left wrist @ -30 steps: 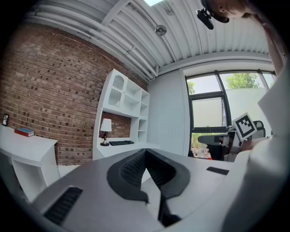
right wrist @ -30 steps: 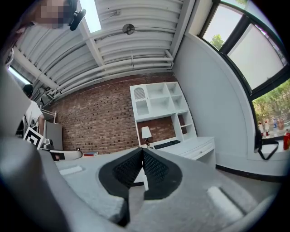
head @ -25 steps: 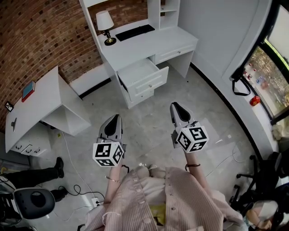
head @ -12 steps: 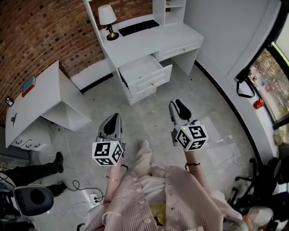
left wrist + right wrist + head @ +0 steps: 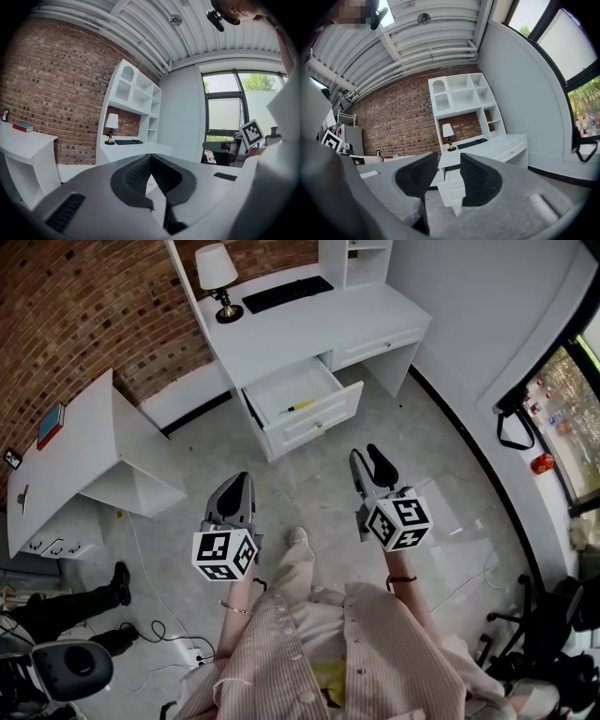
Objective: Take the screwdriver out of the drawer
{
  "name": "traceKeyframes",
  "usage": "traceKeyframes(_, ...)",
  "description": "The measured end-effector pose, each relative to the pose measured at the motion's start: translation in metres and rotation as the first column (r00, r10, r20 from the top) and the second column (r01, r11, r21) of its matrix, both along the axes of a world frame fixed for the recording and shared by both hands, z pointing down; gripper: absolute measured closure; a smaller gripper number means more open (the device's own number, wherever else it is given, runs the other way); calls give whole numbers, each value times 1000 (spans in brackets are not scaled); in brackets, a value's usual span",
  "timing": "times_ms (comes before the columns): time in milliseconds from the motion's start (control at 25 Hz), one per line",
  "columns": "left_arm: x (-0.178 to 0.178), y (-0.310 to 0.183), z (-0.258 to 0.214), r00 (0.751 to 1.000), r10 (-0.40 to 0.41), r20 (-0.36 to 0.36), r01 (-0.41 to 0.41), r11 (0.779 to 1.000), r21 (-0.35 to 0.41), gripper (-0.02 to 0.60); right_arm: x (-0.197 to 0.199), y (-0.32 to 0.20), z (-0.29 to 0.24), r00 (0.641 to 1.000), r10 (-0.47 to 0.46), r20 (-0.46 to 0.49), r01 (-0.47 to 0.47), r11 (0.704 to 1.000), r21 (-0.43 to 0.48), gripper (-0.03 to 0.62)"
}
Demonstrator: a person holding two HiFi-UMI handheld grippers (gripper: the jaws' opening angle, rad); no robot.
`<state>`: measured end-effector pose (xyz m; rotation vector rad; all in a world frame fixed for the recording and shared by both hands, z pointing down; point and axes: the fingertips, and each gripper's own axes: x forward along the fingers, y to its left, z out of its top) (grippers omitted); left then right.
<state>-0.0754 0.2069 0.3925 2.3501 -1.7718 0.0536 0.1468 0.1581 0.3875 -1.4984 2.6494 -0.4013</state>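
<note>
Screwdriver: I see the screwdriver [image 5: 301,406], yellow-handled, lying inside the open drawer [image 5: 317,424] near its front, well apart from both claws.
Drawer: it stands pulled out from under the white tabletop [image 5: 319,329].
Left claw: my left claw [image 5: 238,486] hangs above the grey floor [image 5: 309,479], its tips pressed together with nothing between them; its own view shows the pads meeting at the front.
Right claw: my right claw [image 5: 368,458] is opening, its jaws standing wide with only empty air between the pads [image 5: 480,180]; it points toward the drawer.
On the tabletop: a lamp [image 5: 216,277] and a black keyboard [image 5: 286,293] stand near the brick wall.
Person: striped sleeves and shirt fill the lower middle of the head view.
</note>
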Motion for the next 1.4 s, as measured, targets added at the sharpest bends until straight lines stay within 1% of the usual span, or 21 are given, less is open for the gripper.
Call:
traceKeyframes(240, -14, -60, 8, 1000, 10, -16, -10, 999, -32, 581, -15, -56, 12, 1000, 4, -7, -4, 999, -41, 462)
traceKeyframes(560, -32, -139, 17, 999, 34, -37, -37, 997, -71, 581, -40, -134, 23, 999, -17, -29, 15, 996, -89, 462)
traceKeyframes(760, -45, -178, 30, 997, 45, -64, -51, 994, -101, 581, -60, -169, 32, 998, -49, -45, 43, 992, -116, 462)
traceKeyframes(960, -51, -205, 40, 994, 56, -92, -67, 990, -123, 581, -73, -195, 42, 995, -73, -68, 62, 988, -145, 462)
traceKeyframes(1200, -57, -229, 53, 992, 60, -115, -79, 983, -167, 581, -85, -222, 53, 991, -96, -95, 78, 981, -177, 462)
traceKeyframes(1400, -60, -250, 66, 990, 45, -133, -72, 977, -202, 581, -95, -252, 69, 982, -144, -123, 115, 970, -215, 462)
